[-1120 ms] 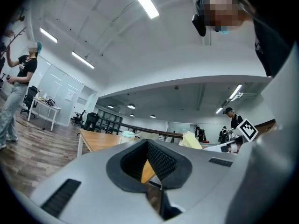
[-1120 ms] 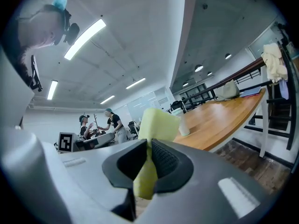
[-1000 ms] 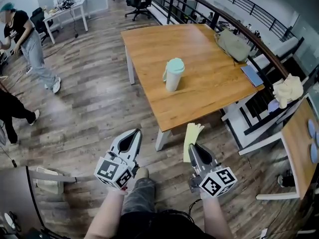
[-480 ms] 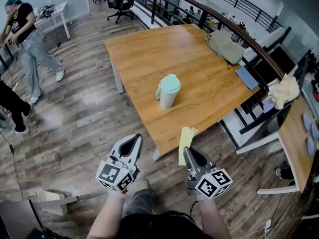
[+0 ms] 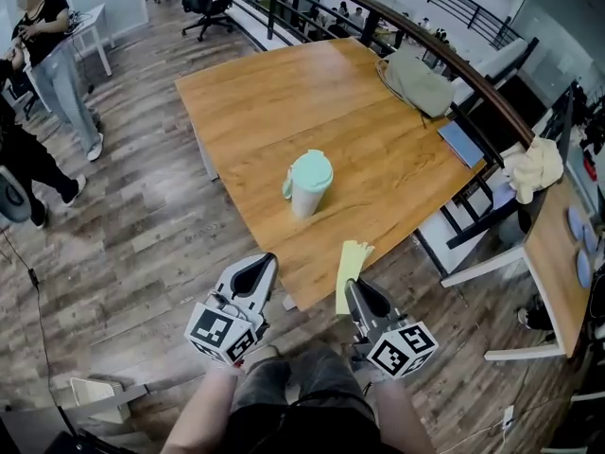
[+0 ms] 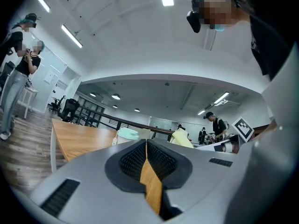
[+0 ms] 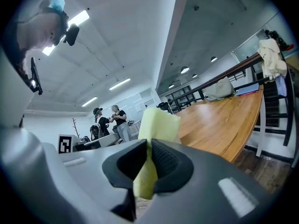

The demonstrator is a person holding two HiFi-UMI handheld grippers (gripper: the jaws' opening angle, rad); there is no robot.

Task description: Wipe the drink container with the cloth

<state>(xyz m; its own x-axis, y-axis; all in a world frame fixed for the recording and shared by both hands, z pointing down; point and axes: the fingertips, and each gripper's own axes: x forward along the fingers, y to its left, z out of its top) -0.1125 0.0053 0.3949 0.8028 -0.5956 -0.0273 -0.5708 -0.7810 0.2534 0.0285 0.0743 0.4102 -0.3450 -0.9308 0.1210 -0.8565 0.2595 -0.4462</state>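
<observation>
From my head, one camera looks steeply down on the orange-brown wooden worktop (image 5: 274, 93) just ahead. Cameras on my left gripper (image 5: 266, 259) and right gripper (image 5: 349, 283) sit close behind the jaws, tilted upward; all three share that worktop.

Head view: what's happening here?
A person stands short of the wooden table with a tool in each hand. The right tool is shut on a yellow cloth that sticks up from its jaws; the left tool is shut and empty. The drink container stands upright on the table, untouched. Wiping has not begun.
</observation>
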